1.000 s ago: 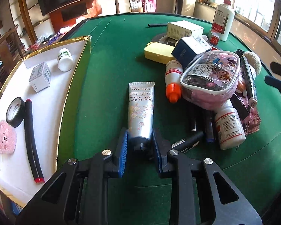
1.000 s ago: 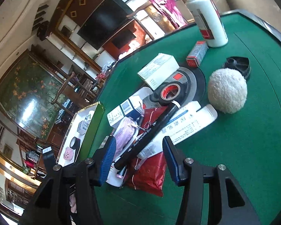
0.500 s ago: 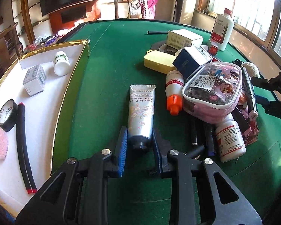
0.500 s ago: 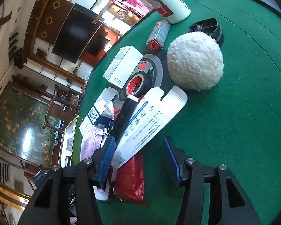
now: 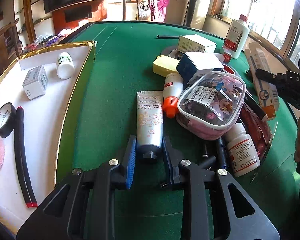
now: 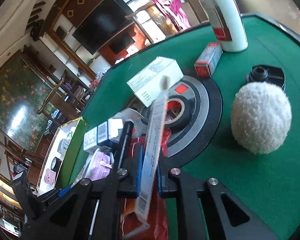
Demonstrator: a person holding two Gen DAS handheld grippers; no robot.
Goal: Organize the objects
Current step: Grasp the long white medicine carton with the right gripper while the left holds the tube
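Observation:
A flowered hand-cream tube [image 5: 149, 116] lies on the green table [image 5: 114, 84], cap toward me. My left gripper [image 5: 149, 140] is shut on its cap end. My right gripper [image 6: 150, 160] has its jaws closing tight on a long white toothpaste box [image 6: 155, 130]. Both pads press on the box, which tilts up off the pile. The left wrist view shows the same box [image 5: 264, 76] at the far right. At the left lies a white, gold-rimmed tray [image 5: 50, 120] holding a small grey box [image 5: 35, 82], a white bottle [image 5: 65, 65], a black tape roll [image 5: 4, 119] and a black rod [image 5: 22, 156].
A pile fills the table's right half: a clear pink pouch [image 5: 212, 104], an orange-capped bottle [image 5: 172, 92], a pill bottle [image 5: 242, 152], a blue box [image 5: 198, 66]. Near my right gripper are a fluffy white ball [image 6: 262, 118], a tape roll [image 6: 178, 110] and a tall white bottle [image 6: 224, 18].
My right gripper has gone from open around the white box to shut on it, and the box now tilts up. My left gripper has stayed on the tube.

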